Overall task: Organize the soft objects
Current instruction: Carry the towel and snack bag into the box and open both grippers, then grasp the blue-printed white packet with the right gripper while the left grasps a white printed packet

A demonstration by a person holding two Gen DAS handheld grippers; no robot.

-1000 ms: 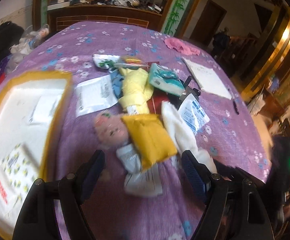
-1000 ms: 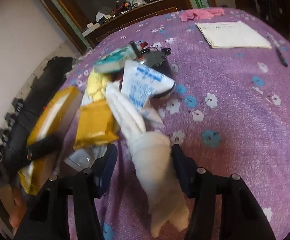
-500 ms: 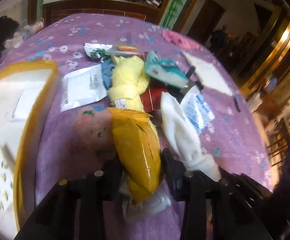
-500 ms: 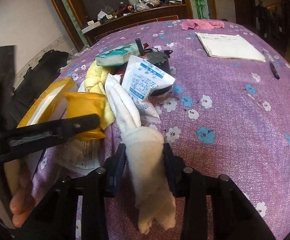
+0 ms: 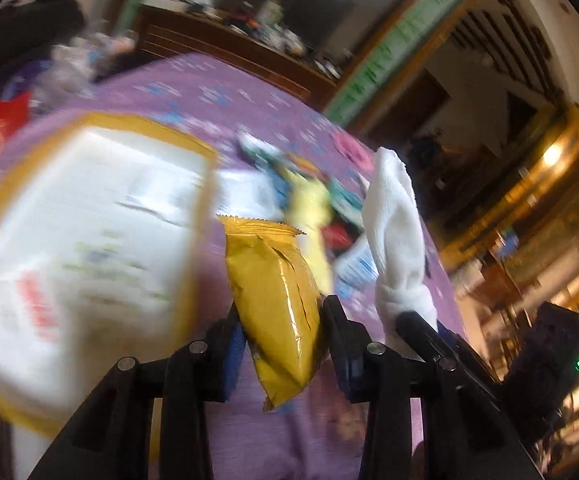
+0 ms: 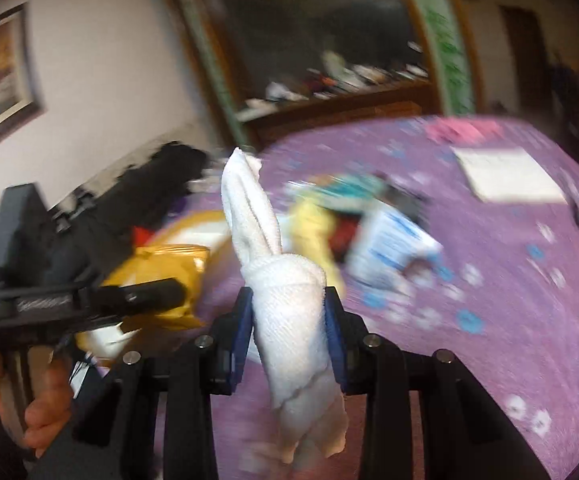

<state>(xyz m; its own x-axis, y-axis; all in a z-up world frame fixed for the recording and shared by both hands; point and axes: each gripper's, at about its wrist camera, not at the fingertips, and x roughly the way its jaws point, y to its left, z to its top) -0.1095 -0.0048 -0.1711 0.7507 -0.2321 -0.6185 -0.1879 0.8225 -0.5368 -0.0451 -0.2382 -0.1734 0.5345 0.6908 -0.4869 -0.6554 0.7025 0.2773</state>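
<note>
Between my left fingers (image 5: 280,354): puffy packet (image 5: 277,300), light, slippery, pinched mid-body. Right gripper (image 6: 289,338) clamps soft towel (image 6: 289,312) mid-roll.

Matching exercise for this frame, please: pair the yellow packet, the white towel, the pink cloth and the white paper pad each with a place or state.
1 yellow packet
2 white towel
3 pink cloth
4 white paper pad

a far edge of the table
b flat on the purple cloth
c in the right gripper
d in the left gripper

Pairs: 1-d, 2-c, 3-a, 4-b
</note>
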